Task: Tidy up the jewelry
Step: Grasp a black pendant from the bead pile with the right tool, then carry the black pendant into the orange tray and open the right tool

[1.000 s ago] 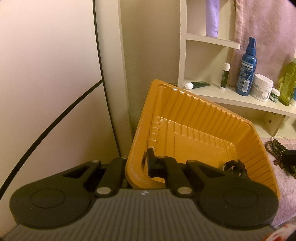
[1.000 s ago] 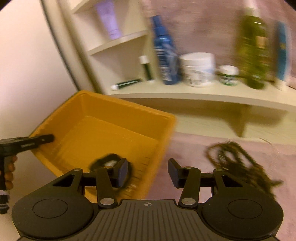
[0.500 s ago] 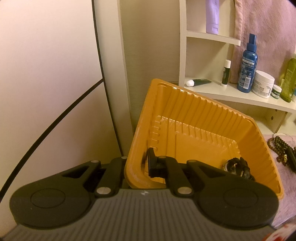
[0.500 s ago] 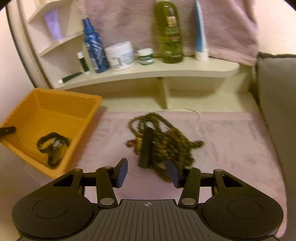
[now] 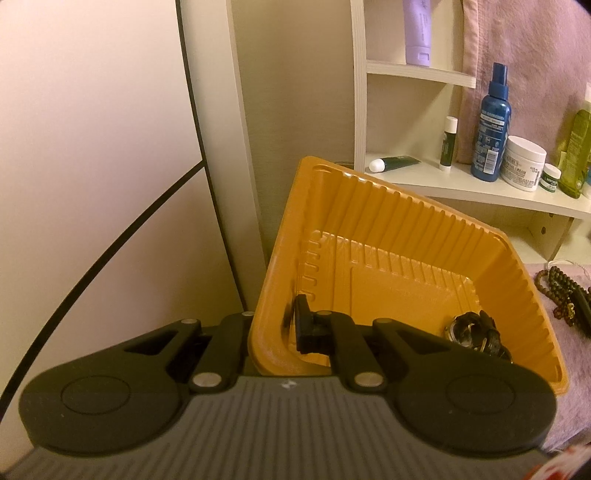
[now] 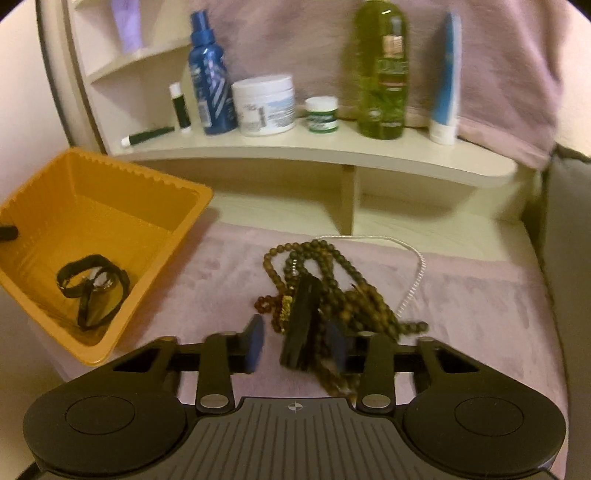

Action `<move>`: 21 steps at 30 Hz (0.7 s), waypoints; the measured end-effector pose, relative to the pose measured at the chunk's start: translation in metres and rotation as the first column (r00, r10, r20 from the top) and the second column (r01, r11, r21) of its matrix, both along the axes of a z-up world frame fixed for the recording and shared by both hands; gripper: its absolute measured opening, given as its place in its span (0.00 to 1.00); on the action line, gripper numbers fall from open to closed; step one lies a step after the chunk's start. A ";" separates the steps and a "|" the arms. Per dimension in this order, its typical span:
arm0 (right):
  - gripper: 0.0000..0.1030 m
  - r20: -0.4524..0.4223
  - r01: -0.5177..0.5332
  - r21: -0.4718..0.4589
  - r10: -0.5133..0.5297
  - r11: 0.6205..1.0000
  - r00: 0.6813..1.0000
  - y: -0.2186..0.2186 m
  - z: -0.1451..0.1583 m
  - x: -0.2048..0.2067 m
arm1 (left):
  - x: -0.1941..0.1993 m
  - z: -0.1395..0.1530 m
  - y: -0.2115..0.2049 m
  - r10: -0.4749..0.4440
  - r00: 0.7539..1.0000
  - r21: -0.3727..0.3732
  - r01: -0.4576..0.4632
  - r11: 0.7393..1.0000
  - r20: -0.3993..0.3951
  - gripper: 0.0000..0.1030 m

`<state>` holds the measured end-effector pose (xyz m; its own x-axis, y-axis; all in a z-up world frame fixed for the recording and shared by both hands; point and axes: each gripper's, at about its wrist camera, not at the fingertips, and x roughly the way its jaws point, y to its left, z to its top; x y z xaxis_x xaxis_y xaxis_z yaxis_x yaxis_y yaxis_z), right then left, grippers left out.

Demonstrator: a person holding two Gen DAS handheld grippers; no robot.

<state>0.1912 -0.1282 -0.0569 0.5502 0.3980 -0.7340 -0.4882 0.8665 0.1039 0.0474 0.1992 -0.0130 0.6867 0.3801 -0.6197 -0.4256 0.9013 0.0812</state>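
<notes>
On the mauve cloth-covered counter (image 6: 461, 295), below a cream curved shelf (image 6: 295, 155):

Shelf stock, background: green bottle (image 6: 382, 70), blue spray bottle (image 6: 210, 77), white cream jar (image 6: 265, 105), blue-and-white tube (image 6: 445, 81), small green-labelled pot (image 6: 321, 114), slim dark stick (image 6: 180, 107), dark tube lying flat (image 6: 147, 136); a lilac tube (image 6: 127, 22) one tier higher.

Orange ribbed tray (image 6: 92, 199), left of the cloth, tilted. Left tool (image 5: 284, 325) pinched tight on the tray's near wall, one finger inside, the other outside.

Black-strapped wristwatch (image 6: 92, 288), coiled in the low corner of the tray.

Bead necklaces (image 6: 332, 280), brown and olive strands in one tangled heap mid-cloth, well apart from the tray. A small gold piece (image 6: 286, 308) shows among the strands.

Black flat oblong piece (image 6: 301, 325), lying across the heap; nature unclear through blur.

White cord (image 6: 413, 273), thin, looping behind the heap.

Right tool (image 6: 297, 345), low over the near edge of the heap, jaws narrowing with the black piece and some beads between them; its right pad is just beside the beads, its left pad stands clear.
</notes>
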 end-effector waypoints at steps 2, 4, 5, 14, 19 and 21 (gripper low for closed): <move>0.29 -0.002 0.001 -0.015 -0.001 1.000 1.000 0.005 -0.005 0.006 | 0.000 0.000 0.000 -0.001 1.000 -0.001 0.001 1.000 0.000 0.07; 0.26 -0.005 0.003 -0.032 -0.004 0.999 1.000 0.011 -0.010 0.013 | -0.001 0.000 0.000 0.000 1.000 -0.002 0.000 1.000 0.000 0.07; 0.24 -0.010 0.006 -0.043 -0.006 0.999 1.000 0.013 -0.012 0.015 | -0.001 0.000 0.000 0.000 1.000 -0.001 0.000 1.000 0.000 0.07; 0.21 -0.014 0.001 -0.086 -0.003 0.996 1.000 0.026 -0.025 0.026 | -0.001 0.001 0.000 -0.005 1.000 0.001 0.005 1.000 -0.002 0.07; 0.19 -0.013 0.006 -0.067 -0.007 0.998 1.000 0.023 -0.021 0.026 | 0.000 0.001 0.000 -0.005 1.000 0.000 0.005 1.000 -0.003 0.07; 0.19 -0.012 0.015 -0.046 -0.015 0.999 1.000 0.018 -0.016 0.025 | -0.001 0.001 0.000 -0.005 1.000 0.000 0.005 1.000 -0.002 0.07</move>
<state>0.2166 -0.1097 -0.0731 0.5467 0.3557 -0.7580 -0.4739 0.8778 0.0701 0.0468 0.1992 -0.0124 0.6870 0.3772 -0.6211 -0.4212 0.9032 0.0826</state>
